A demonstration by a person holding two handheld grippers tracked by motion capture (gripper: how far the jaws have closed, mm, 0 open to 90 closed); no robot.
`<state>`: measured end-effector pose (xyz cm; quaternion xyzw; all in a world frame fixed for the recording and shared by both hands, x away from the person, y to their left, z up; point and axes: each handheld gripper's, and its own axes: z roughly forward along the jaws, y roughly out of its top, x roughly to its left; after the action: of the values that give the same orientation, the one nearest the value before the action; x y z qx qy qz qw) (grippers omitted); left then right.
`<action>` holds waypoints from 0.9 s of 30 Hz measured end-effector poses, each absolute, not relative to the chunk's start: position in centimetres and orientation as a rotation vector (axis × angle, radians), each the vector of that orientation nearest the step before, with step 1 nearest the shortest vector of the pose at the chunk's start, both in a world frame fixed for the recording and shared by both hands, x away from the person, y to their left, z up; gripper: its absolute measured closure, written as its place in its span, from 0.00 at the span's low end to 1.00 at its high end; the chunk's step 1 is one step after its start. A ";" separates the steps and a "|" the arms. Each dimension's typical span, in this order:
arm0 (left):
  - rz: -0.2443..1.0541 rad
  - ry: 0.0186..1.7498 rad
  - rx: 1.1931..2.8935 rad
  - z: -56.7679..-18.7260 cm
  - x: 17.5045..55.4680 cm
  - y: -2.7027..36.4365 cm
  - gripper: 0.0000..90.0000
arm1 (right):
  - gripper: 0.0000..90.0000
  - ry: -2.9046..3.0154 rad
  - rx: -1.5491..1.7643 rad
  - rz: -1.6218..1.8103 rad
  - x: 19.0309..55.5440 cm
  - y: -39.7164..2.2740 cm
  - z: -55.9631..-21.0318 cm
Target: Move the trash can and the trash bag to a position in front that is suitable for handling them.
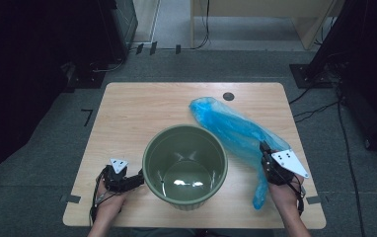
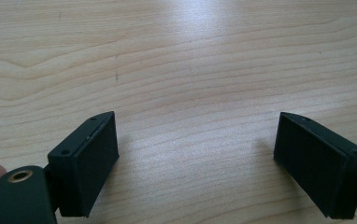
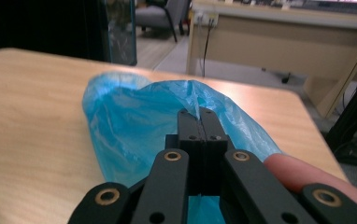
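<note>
A: Where is the blue plastic bag (image 1: pixel 236 132) right now?

B: It lies stretched across the wooden table (image 1: pixel 137 108), running from about one o'clock of the green bucket (image 1: pixel 184 165) down to about four o'clock of it. Its far end is puffed up near the small dark hole (image 1: pixel 228 96) in the tabletop; its near end hangs as a thin tail by the front edge.

A: And the right gripper (image 1: pixel 264 148)?

B: At three o'clock of the bucket, on the bag. In the right gripper view its two black jaws are pressed flat together with a pinch of the blue film (image 3: pixel 134 126) caught between the tips, so it is gripping the bag. The film bunches up from the table toward the tips.

A: The left gripper (image 1: pixel 138 177)?

B: At nine o'clock of the bucket, just beside its wall, low over the table. In the left gripper view its pads (image 2: pixel 95 163) stand wide apart with nothing but bare wood grain between them. It holds nothing.

A: What about the bucket itself?

B: Upright in the near middle of the table, mouth up, with light glinting on its floor. The bag passes just beside its rim at two o'clock; whether they touch I cannot tell.
</note>
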<state>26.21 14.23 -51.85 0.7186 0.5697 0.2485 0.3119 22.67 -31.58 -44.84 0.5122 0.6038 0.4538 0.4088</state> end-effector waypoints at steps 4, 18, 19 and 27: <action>0.656 1.503 1.897 -51.9 26.2 14.2 0.14 | 1.00 1.480 1.240 1.169 22.1 -31.6 -43.4; 0.657 1.506 1.895 -51.8 26.2 14.2 0.14 | 1.00 1.280 1.132 1.290 19.8 -30.9 -38.0; 0.658 1.506 1.896 -51.8 26.2 14.2 0.14 | 1.00 1.264 1.124 1.302 19.6 -30.8 -37.6; 0.660 1.509 1.894 -51.8 26.2 14.2 0.14 | 1.00 1.168 1.038 1.387 17.9 -30.4 -33.9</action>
<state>26.22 14.17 -51.85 0.7174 0.5714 0.2499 0.3105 17.95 -30.45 -33.88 0.4295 0.4833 0.5743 0.5022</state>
